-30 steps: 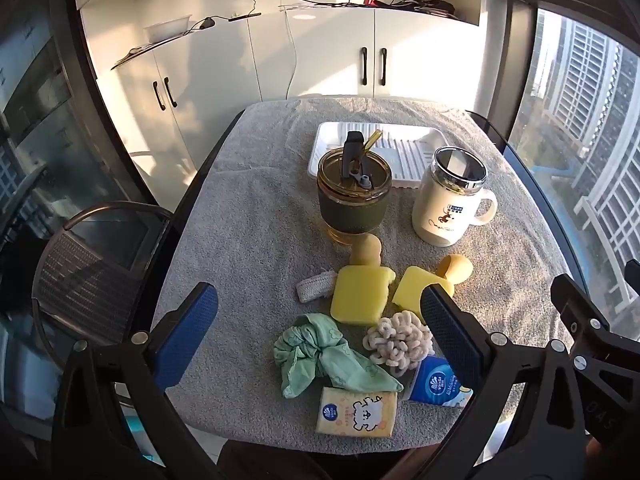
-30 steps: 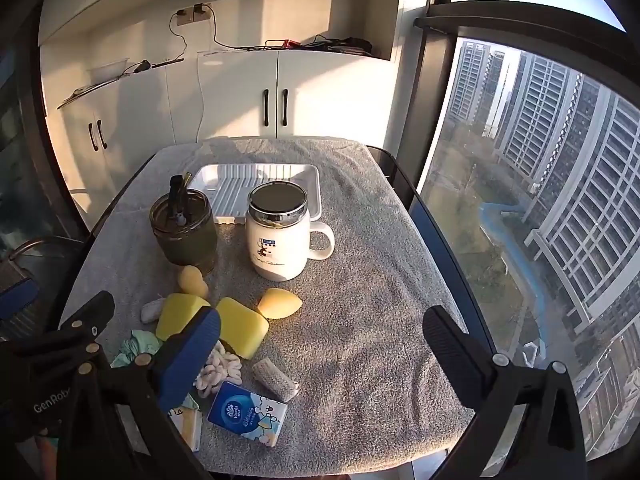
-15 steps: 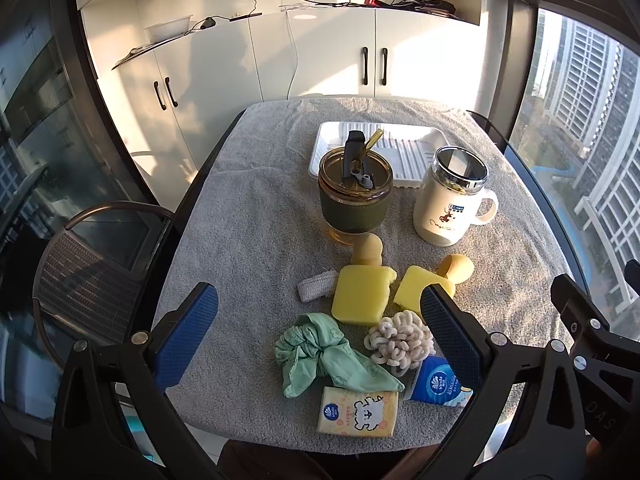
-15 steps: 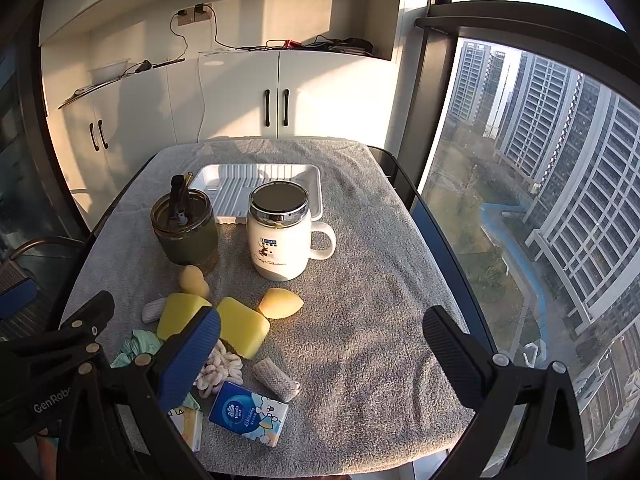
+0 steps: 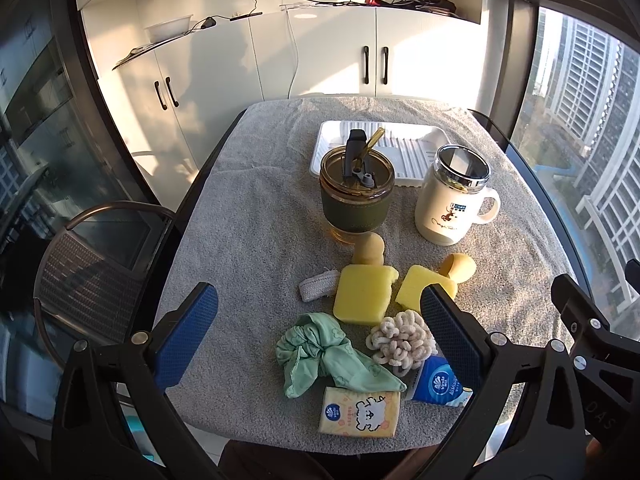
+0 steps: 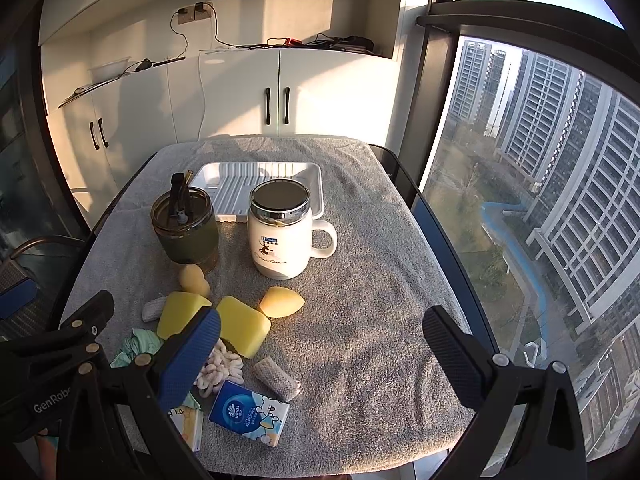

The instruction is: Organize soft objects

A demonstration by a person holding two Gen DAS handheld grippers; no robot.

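Nothing much different from a moment ago: soft things in the same spots, both tongs in the same high spot above the near edge, so no sorting begun yet. Left tongs (image 5: 318, 330) wide open, holding nothing. Right tongs (image 6: 322, 340) wide open too, empty. Just ahead of the left tongs, between the blue tips: a green cloth (image 5: 320, 354), a knotted cream puff (image 5: 398, 342) and two yellow sponges (image 5: 362, 294). Nearer than those, close under the left tongs: a yellow tissue pack (image 5: 360, 412) and a blue tissue pack (image 6: 250, 412). A bit farther ahead: two egg-shaped sponges (image 6: 282, 302) and a small gray band (image 5: 318, 286). Another gray roll (image 6: 278, 378) just ahead of the right tongs, near the left tip. Far ahead of both tongs: a green cup (image 5: 356, 204), a white mug (image 6: 282, 236) and a white tray (image 6: 228, 194) behind them, bare inside. All on a gray towel over the surface (image 5: 248, 208). Likely plan: soft things into the tray. Whole job still to do, by the look of it. Closest easy grab for the left tongs: the green cloth or the puff.
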